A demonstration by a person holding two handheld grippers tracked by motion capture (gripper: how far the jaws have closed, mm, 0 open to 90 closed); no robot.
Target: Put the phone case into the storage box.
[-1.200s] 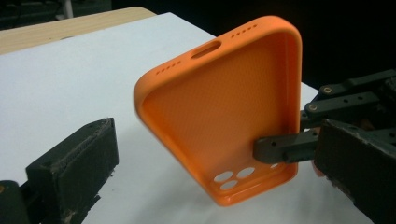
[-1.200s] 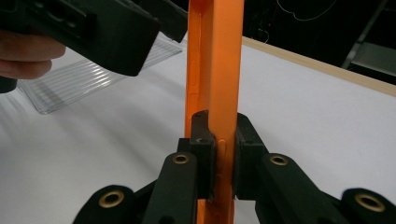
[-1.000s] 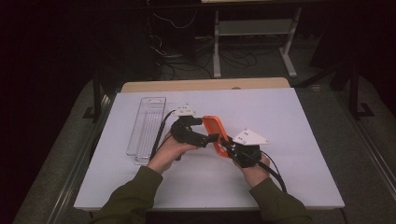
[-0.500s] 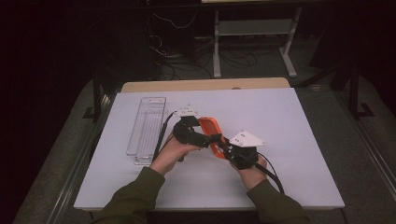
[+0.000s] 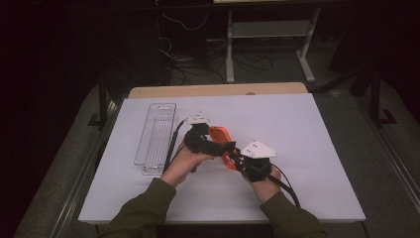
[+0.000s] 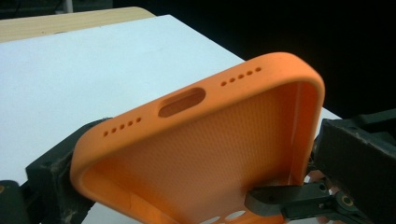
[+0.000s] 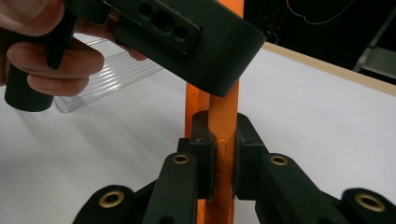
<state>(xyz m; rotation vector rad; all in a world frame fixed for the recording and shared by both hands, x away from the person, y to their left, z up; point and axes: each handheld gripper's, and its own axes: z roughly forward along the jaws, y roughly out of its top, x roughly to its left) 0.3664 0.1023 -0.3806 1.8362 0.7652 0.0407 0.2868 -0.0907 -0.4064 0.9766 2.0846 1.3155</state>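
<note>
An orange phone case is held up over the white table between both grippers. My left gripper spans the case's width. In the left gripper view, its black jaws press the two long sides of the case, whose hollow inside faces the camera. My right gripper comes in from the right and pinches one side wall. In the right gripper view, its pads are shut on the thin orange edge, and the left gripper's black body crosses above.
A clear plastic tray lies on the white table top to the left of the hands, also seen in the right gripper view. A wooden strip runs along the table's far edge, with dark floor and cables beyond it.
Both grippers and the case have drifted slightly to the left. Both grips are unchanged.
</note>
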